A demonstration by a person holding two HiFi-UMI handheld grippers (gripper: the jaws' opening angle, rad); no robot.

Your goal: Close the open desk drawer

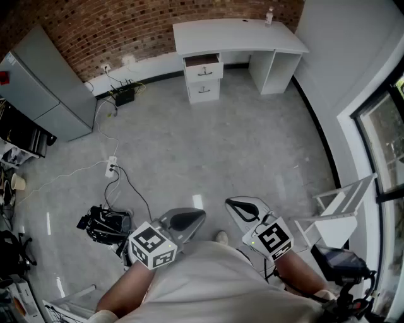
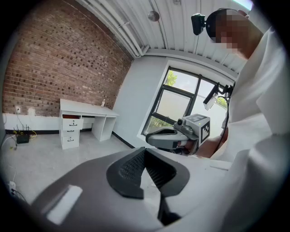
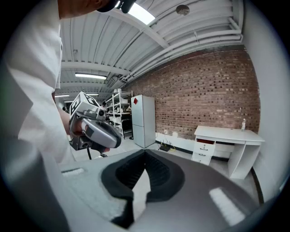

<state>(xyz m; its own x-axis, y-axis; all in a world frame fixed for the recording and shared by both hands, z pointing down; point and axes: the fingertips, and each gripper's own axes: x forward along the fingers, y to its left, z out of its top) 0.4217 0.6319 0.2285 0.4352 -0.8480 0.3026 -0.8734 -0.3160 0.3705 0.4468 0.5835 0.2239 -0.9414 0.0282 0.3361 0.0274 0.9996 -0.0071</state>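
A white desk (image 1: pixel 237 35) stands far off against the brick wall, with a drawer stack (image 1: pixel 204 79) under its left part. The top drawer (image 1: pixel 202 62) is pulled out a little; the lower one looks flush. The desk also shows small in the left gripper view (image 2: pixel 86 110) and the right gripper view (image 3: pixel 229 134). My left gripper (image 1: pixel 188 219) and right gripper (image 1: pixel 242 206) are held close to the person's body, several metres from the desk. Each has its jaws together with nothing between them. The two grippers point across at each other: left gripper (image 3: pixel 95 131), right gripper (image 2: pixel 174 138).
A grey cabinet (image 1: pixel 47 85) stands at the left wall. Cables and a power strip (image 1: pixel 112 168) trail over the floor, with a black bag (image 1: pixel 103 225) near my left side. A white frame (image 1: pixel 334 211) is at the right by the window. A bottle (image 1: pixel 269 16) sits on the desk.
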